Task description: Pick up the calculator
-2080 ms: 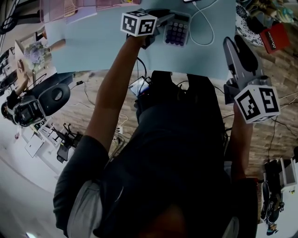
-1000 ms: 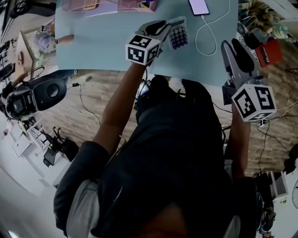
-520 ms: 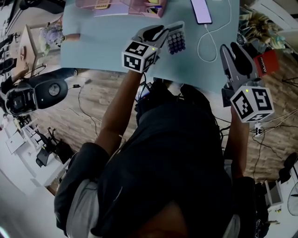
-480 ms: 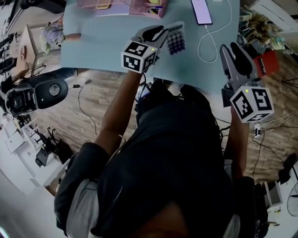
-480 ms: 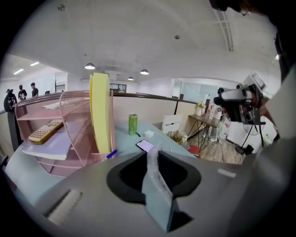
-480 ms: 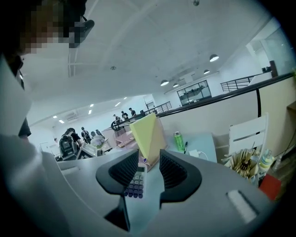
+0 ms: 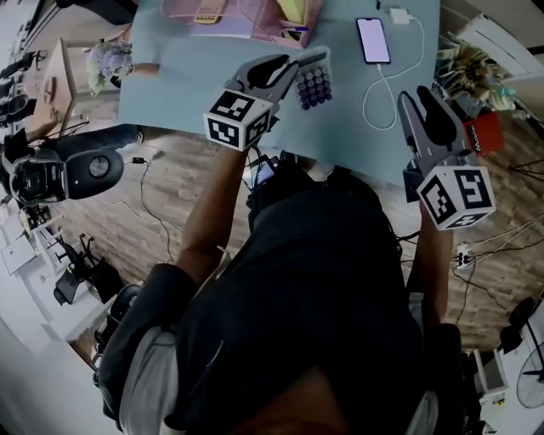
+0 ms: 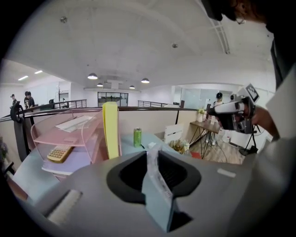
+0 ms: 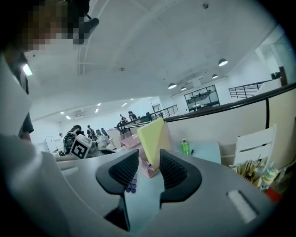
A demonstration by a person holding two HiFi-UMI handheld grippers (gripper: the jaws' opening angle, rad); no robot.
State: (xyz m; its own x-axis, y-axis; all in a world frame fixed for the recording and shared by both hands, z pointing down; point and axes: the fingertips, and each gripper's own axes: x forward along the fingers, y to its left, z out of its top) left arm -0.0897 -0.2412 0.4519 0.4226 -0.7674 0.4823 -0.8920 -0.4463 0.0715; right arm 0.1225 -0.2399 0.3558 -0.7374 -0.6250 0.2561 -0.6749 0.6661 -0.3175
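Left gripper (image 7: 291, 70): jaws clamped flat on the calculator (image 7: 313, 83), which they grip by one edge. The calculator is held above the near part of the light-blue worktop (image 7: 195, 76), purple keys facing up in the head view. Right gripper (image 7: 422, 97): jaws apart with nothing between them, poised over the worktop's near right edge, well apart from the calculator. Beyond lie a phone (image 7: 373, 40) and a pink tray (image 7: 246, 15).

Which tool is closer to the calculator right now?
Left. The left tool is shut on the calculator, gripping it by one edge. The right tool is open and empty, well apart from it, off to its right in the head view.
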